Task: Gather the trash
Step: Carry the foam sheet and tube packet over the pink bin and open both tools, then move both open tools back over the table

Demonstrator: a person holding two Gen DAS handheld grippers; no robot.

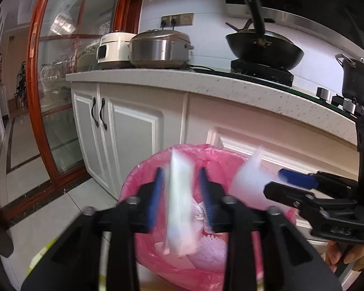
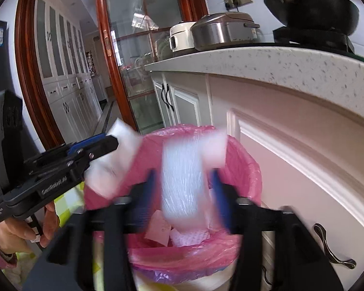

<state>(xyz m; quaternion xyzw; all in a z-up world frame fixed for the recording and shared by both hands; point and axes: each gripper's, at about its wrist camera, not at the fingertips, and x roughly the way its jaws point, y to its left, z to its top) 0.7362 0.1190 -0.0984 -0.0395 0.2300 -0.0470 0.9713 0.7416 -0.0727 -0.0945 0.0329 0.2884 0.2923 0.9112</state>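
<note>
A bin lined with a pink bag (image 1: 143, 169) stands on the floor against the white cabinets, with paper and plastic scraps inside. My left gripper (image 1: 180, 181) hovers over it, open. A blurred white wrapper (image 1: 179, 206) hangs loose between its blue pads without touching them. My right gripper (image 2: 183, 181) is also above the bin (image 2: 242, 160) and open, with a blurred clear plastic piece (image 2: 182, 184) free between its fingers. Each wrist view shows the other gripper from the side: the right gripper (image 1: 286, 184) beside its plastic piece (image 1: 250, 177), the left gripper (image 2: 104, 141) beside its wrapper (image 2: 116, 162).
A speckled countertop (image 1: 206, 84) overhangs just behind the bin, carrying two rice cookers (image 1: 157, 48), a black wok (image 1: 264, 48) and a pot (image 1: 356, 82). A wood-framed glass door (image 1: 55, 97) stands at the left. A hand (image 2: 17, 230) grips the left gripper's handle.
</note>
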